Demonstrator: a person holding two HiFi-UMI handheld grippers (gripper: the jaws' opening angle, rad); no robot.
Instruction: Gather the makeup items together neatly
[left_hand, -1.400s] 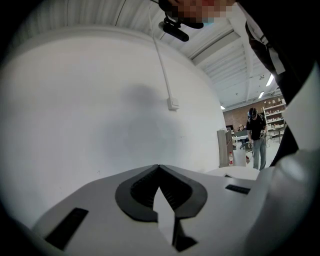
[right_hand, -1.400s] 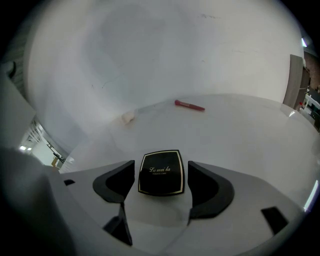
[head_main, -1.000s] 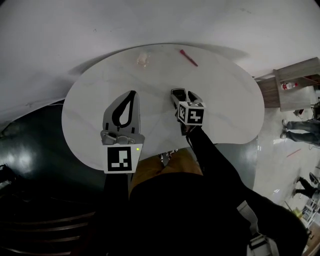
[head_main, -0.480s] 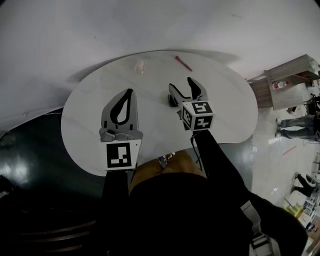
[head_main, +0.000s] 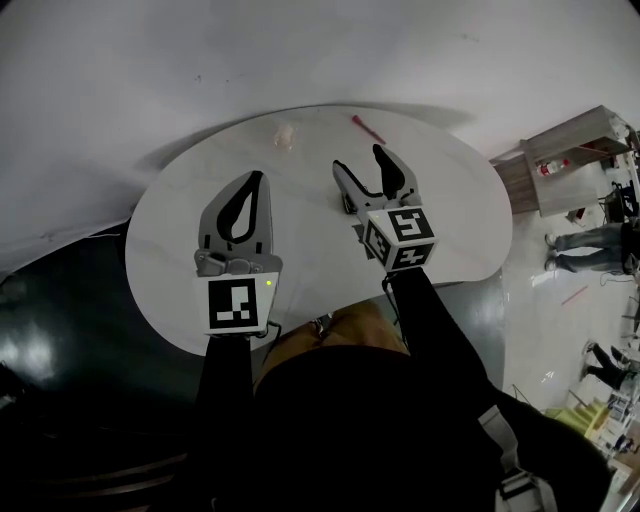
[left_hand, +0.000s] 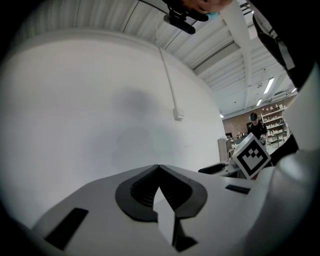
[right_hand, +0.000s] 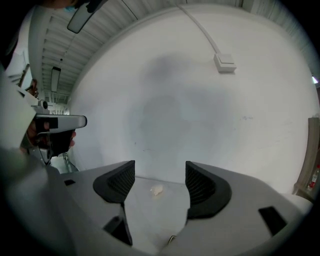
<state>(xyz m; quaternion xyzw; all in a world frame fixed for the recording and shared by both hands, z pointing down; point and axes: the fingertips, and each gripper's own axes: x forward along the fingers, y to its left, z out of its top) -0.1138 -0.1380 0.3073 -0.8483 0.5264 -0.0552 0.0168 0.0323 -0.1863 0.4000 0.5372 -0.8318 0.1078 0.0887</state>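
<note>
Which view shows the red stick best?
The head view: the red stick lies unobstructed near the far edge of the table. The left gripper view and the right gripper view show none of it.

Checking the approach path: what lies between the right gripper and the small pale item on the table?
Only bare white tabletop. The right gripper view shows the pale item framed between the open jaws of the right gripper, with nothing in front of it.
</note>
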